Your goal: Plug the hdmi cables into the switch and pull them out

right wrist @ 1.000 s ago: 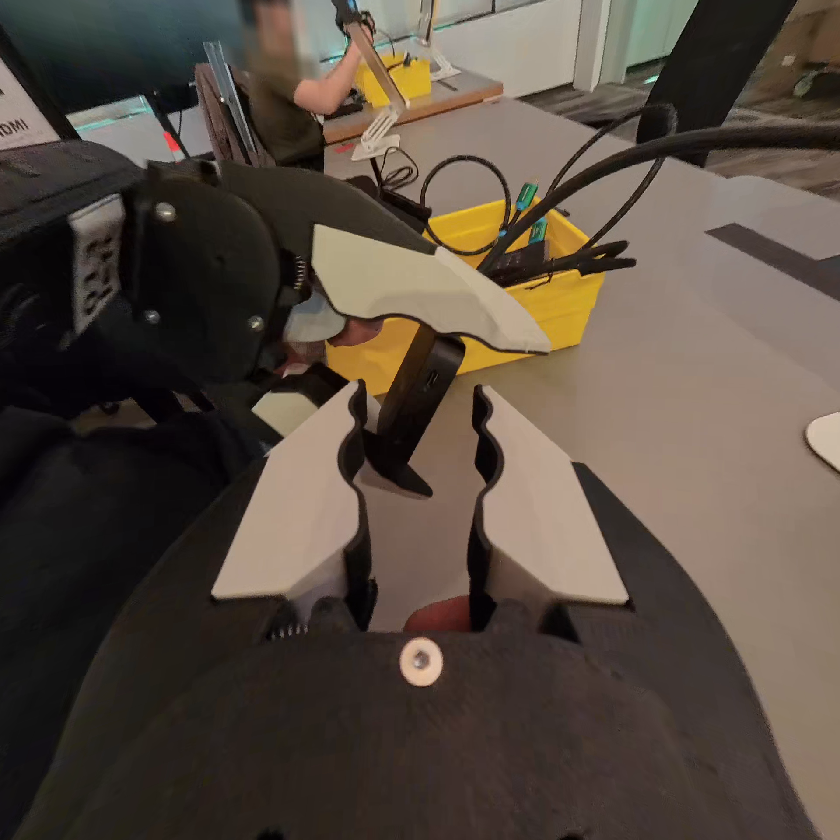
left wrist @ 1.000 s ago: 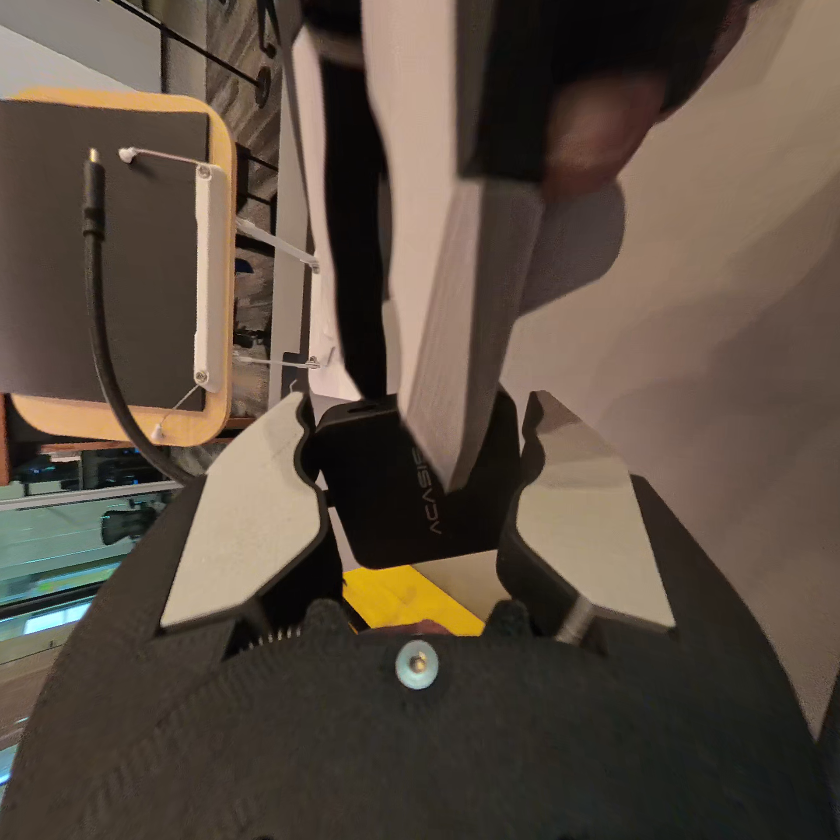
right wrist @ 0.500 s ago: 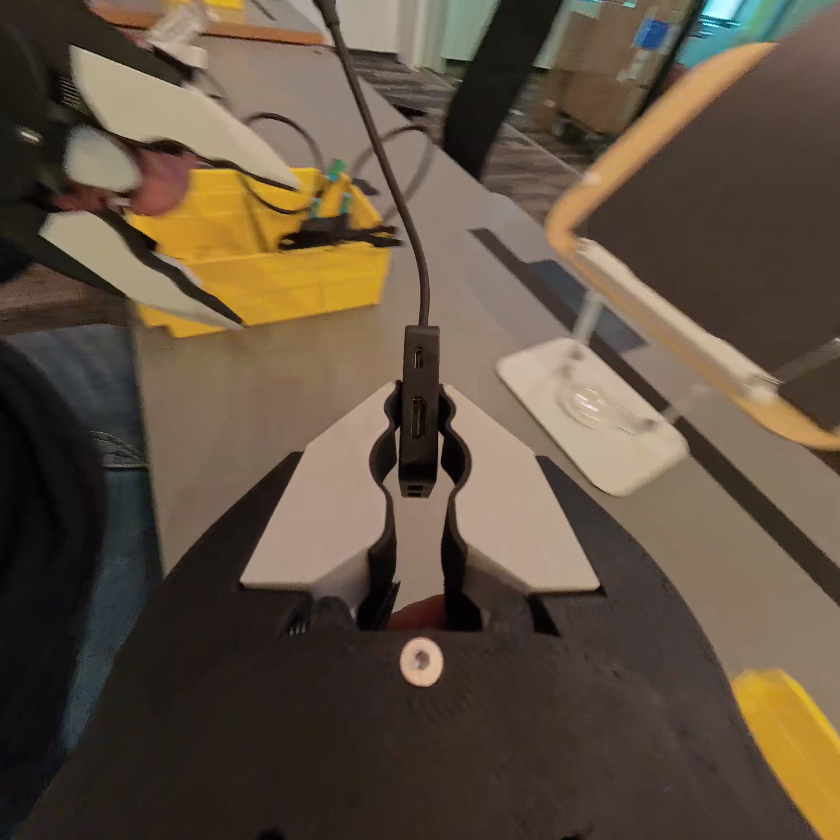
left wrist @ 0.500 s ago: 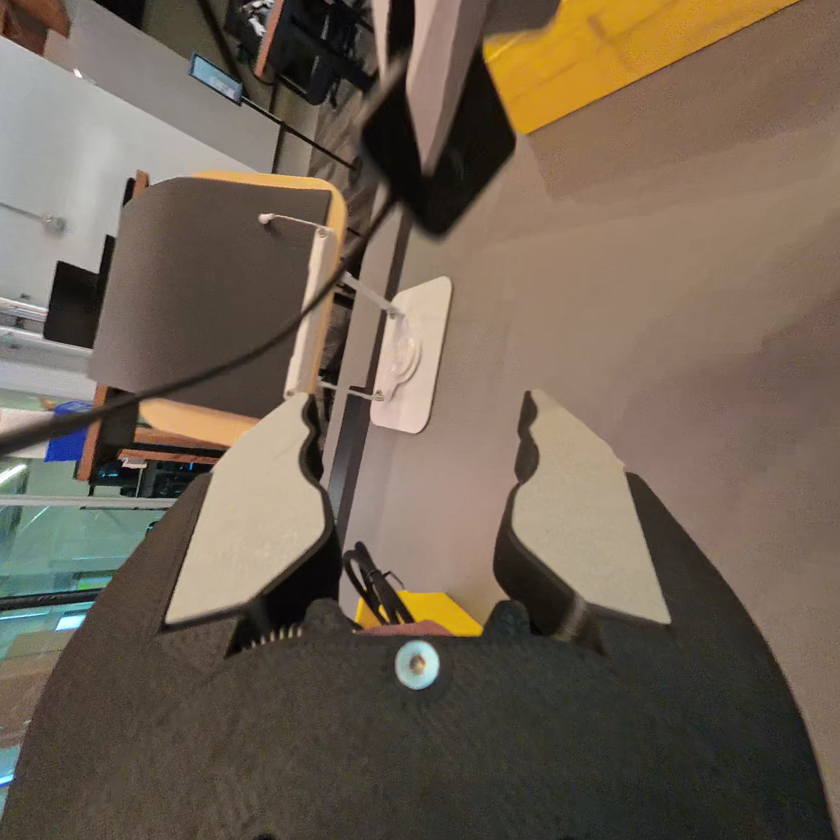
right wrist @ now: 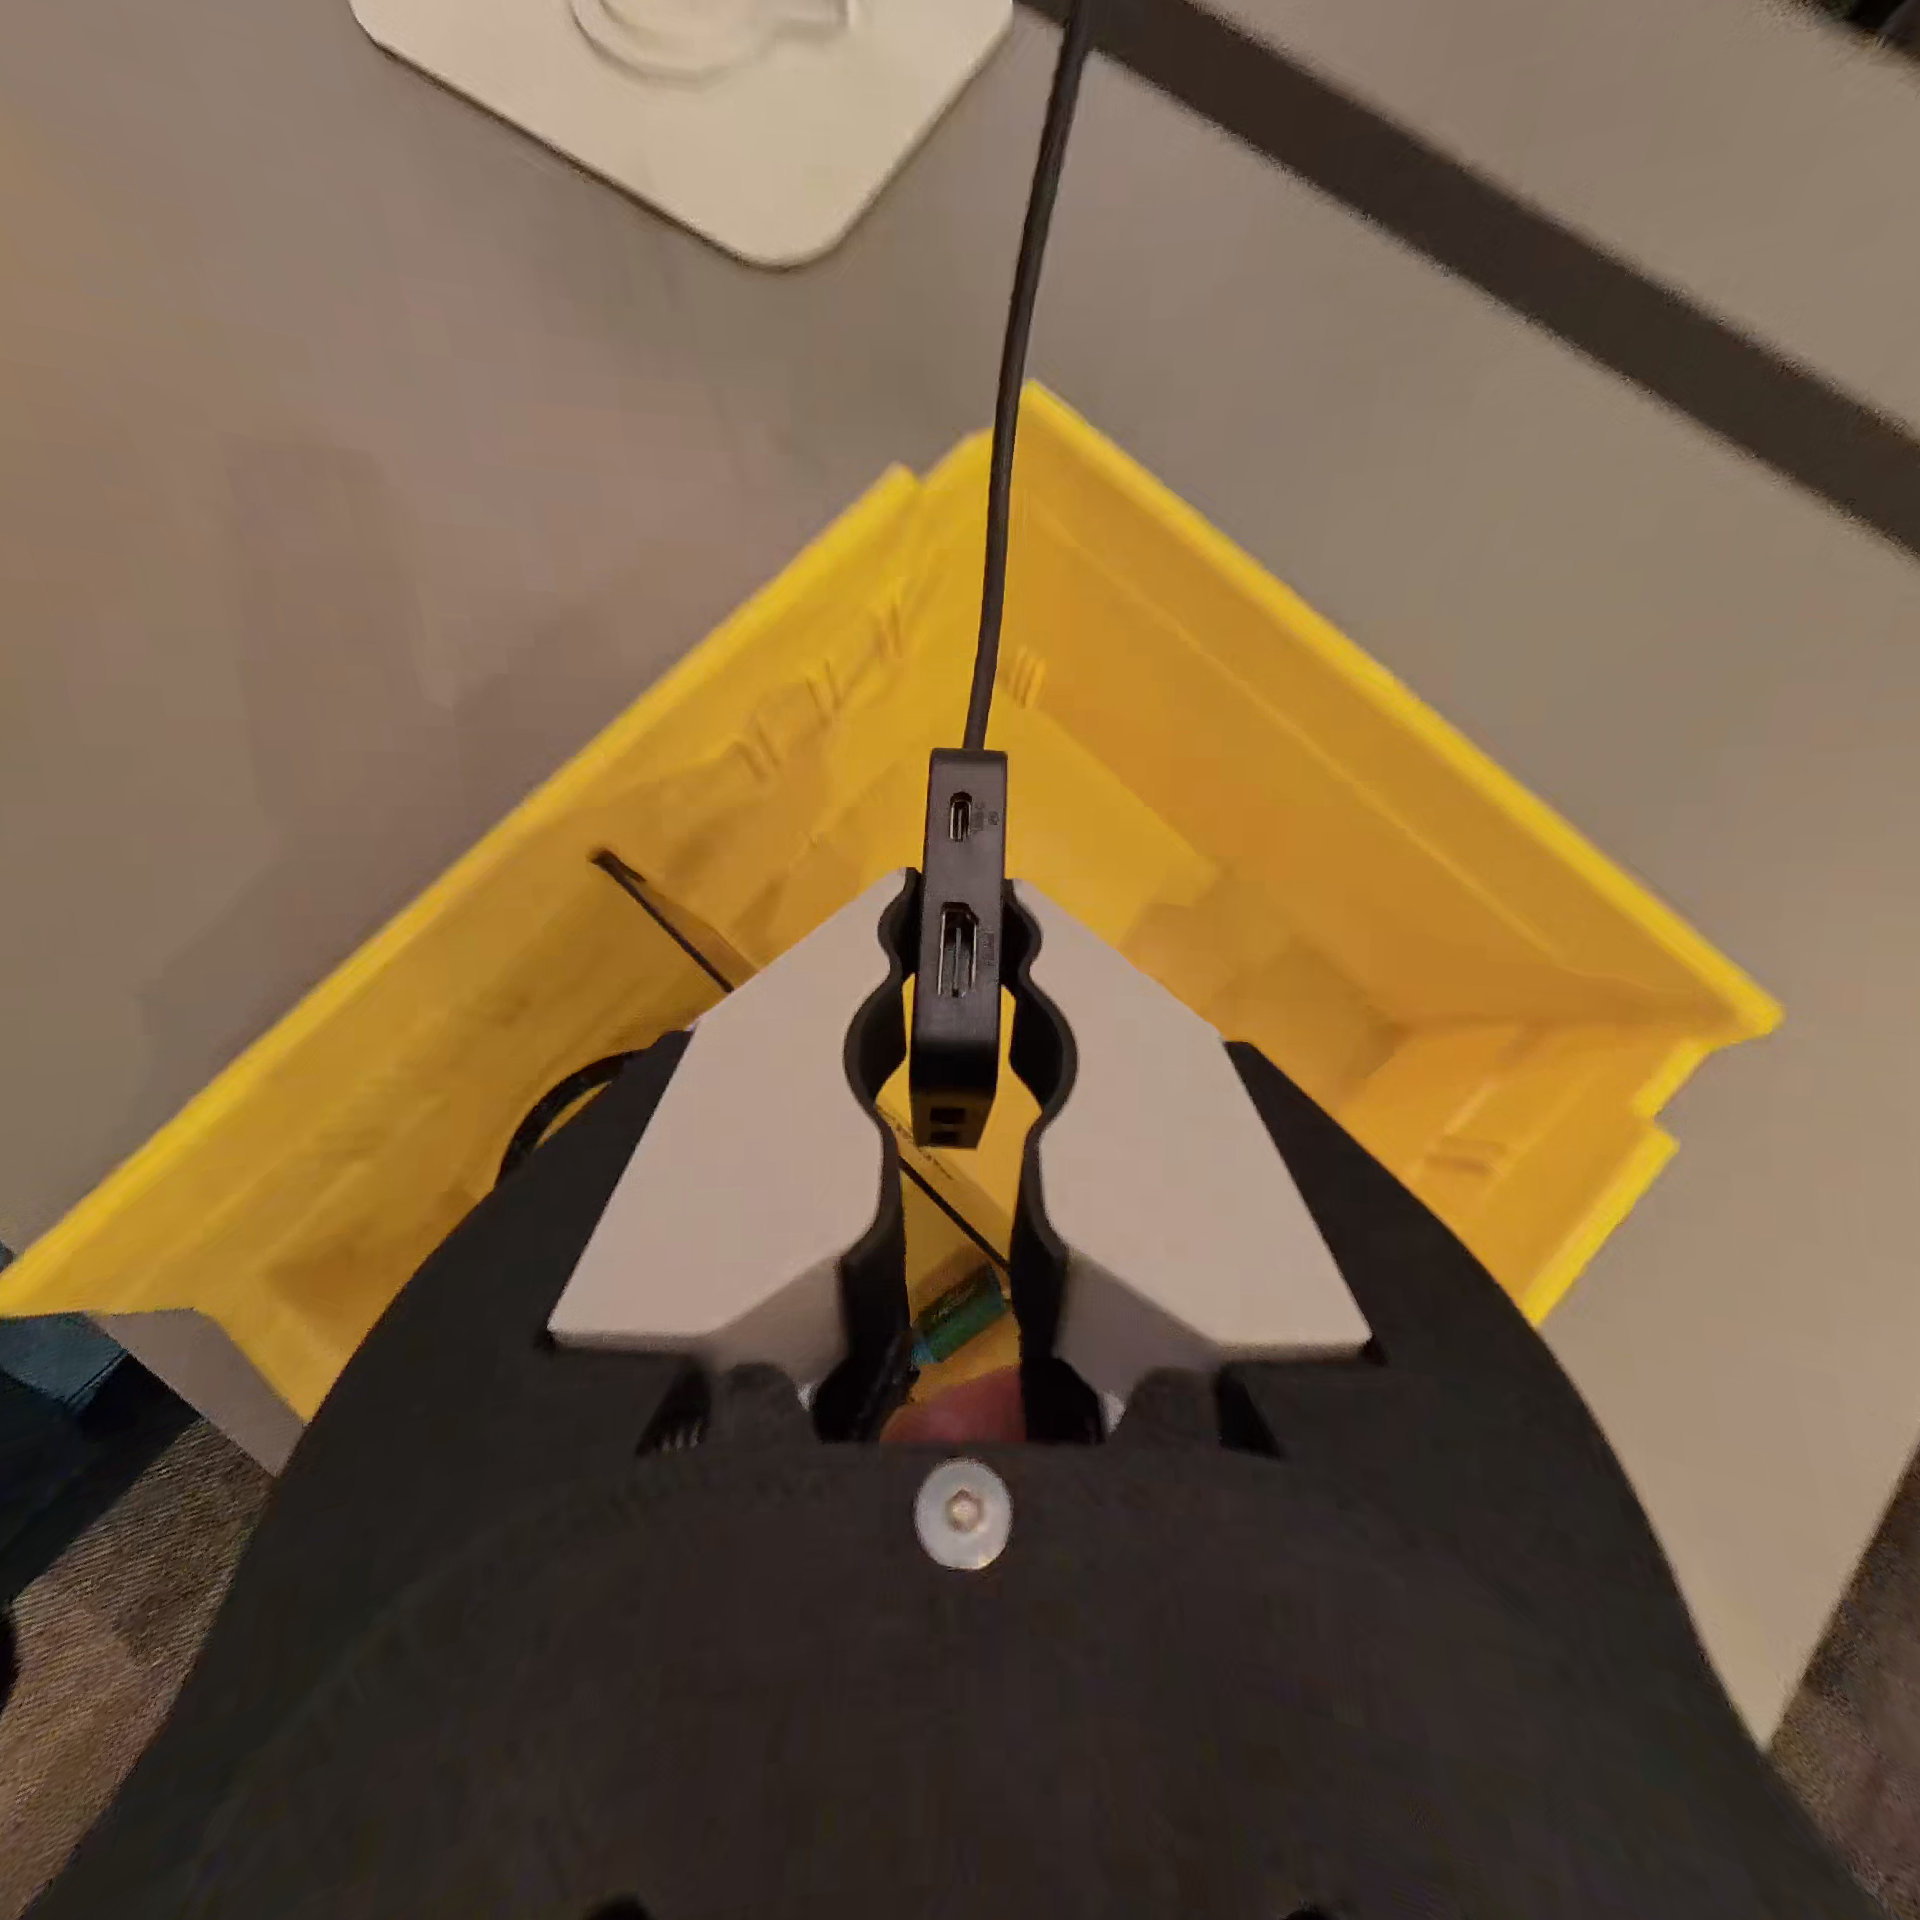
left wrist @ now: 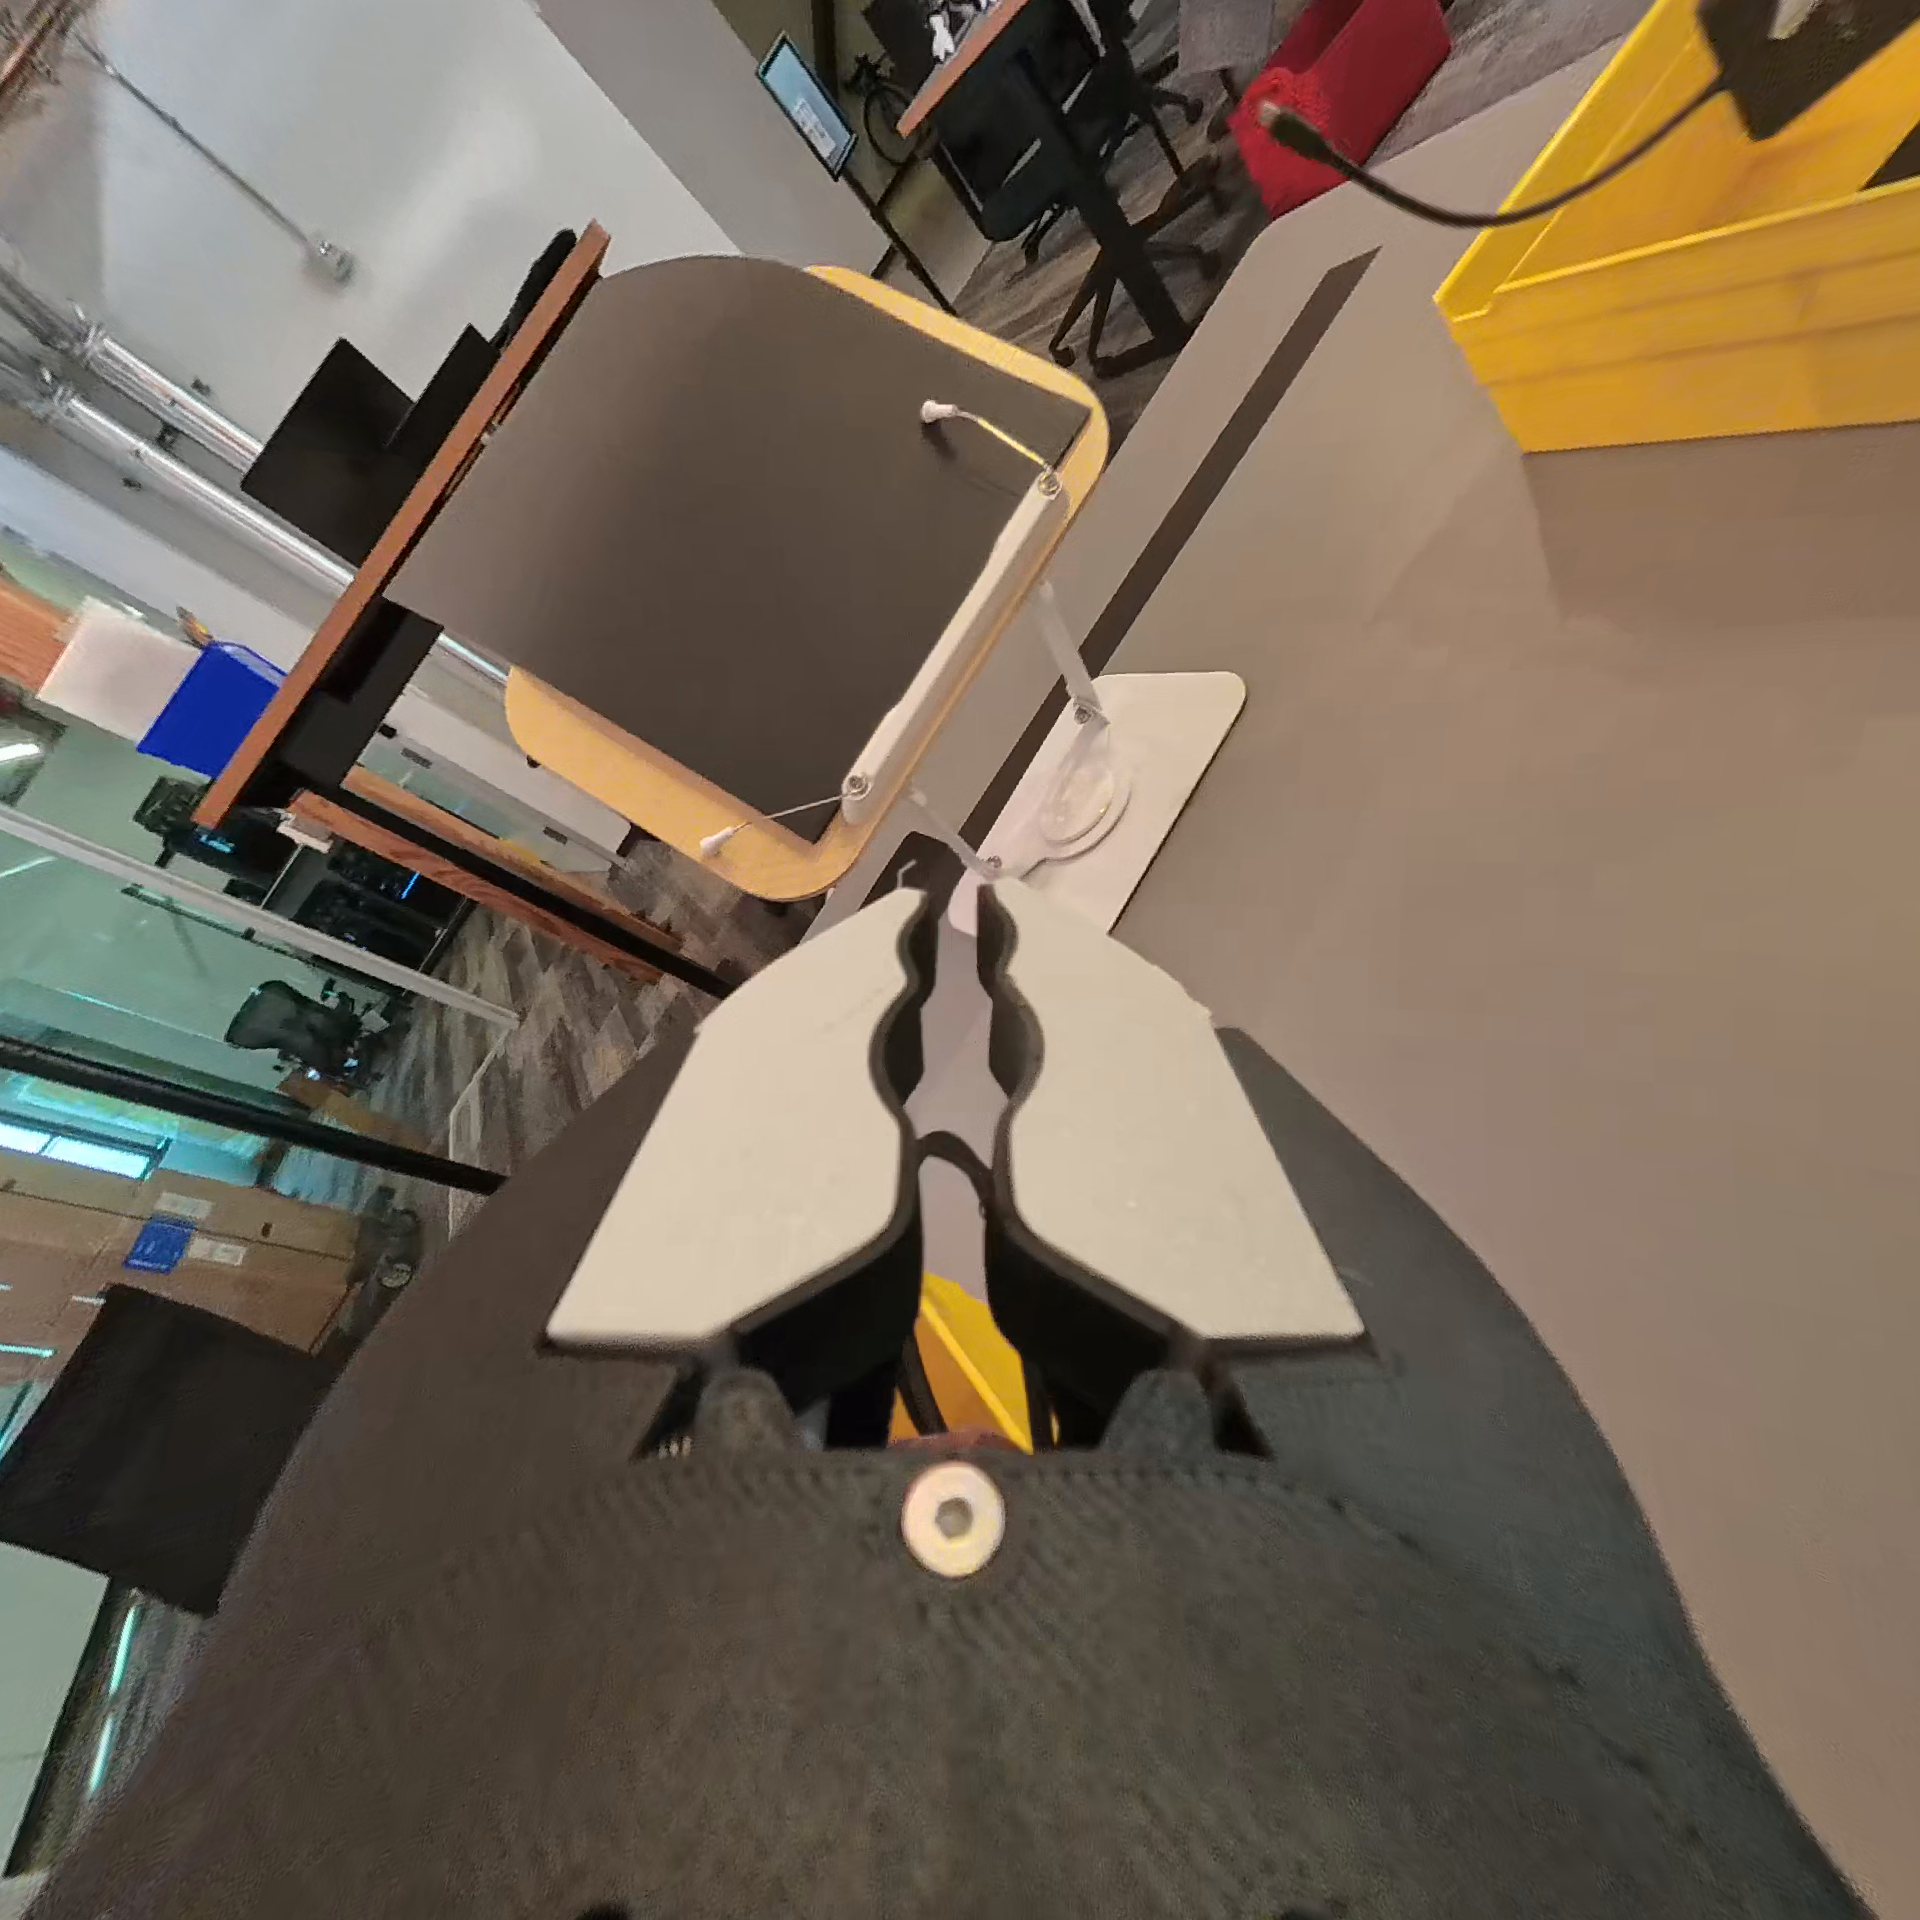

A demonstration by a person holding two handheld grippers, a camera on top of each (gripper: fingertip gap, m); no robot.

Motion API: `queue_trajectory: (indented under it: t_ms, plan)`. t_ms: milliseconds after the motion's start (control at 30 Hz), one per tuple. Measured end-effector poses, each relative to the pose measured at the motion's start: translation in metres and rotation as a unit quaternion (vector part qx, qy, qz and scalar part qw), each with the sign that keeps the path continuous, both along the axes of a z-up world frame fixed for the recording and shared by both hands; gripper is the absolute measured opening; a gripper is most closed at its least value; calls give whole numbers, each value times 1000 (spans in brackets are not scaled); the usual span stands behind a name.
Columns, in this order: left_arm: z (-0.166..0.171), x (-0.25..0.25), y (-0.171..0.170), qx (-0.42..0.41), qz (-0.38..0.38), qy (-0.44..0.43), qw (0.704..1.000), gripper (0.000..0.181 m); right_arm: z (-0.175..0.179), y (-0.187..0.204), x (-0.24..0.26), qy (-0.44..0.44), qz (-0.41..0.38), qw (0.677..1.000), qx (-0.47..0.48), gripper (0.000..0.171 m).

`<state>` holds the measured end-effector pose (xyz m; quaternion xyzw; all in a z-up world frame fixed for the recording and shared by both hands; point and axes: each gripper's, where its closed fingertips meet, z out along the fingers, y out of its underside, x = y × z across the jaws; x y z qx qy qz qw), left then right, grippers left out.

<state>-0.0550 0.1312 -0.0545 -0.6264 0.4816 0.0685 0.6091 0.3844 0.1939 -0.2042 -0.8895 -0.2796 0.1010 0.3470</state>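
Observation:
My right gripper (right wrist: 963, 883) is shut on the black switch (right wrist: 958, 1060), a slim box held edge-on with its ports facing the camera. Its thin black cable (right wrist: 1023, 364) runs up and away from it. I hold it above a yellow bin (right wrist: 1299, 831). Green-tipped cable plugs (right wrist: 956, 1320) lie low in the bin, mostly hidden behind my fingers. My left gripper (left wrist: 951, 906) is shut and empty above the grey table (left wrist: 1558, 935). In the left wrist view the switch (left wrist: 1787, 73) shows at the top right with its cable end (left wrist: 1288, 125) hanging free.
A dark panel with a wooden edge (left wrist: 727, 540) stands on a white base (left wrist: 1132, 769) on the table; the base also shows in the right wrist view (right wrist: 707, 114). A yellow bin (left wrist: 1662, 312) sits at the top right. A dark strip (right wrist: 1558, 239) crosses the table.
The left gripper let go of the switch, drew away and closed empty. The right gripper closed on the switch and carried it over the yellow bin.

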Motion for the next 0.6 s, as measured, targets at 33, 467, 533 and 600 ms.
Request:
queue_trajectory:
  t_ms: [33,467,533,600]
  plan:
    - [-1,-2,1,-1,4,6,1000,8,-11,1,4,2,-5,1000,-15,10]
    - [-10,-45,26,-43,76,47,995,47,-18,4,40,-197,-79,977,-9,45]
    - [-4,-62,30,-42,95,45,994,50,5,1,25,-204,-74,976,32,44]
    - [0,-82,34,-51,116,51,991,56,29,-3,1,-199,-56,975,79,43]
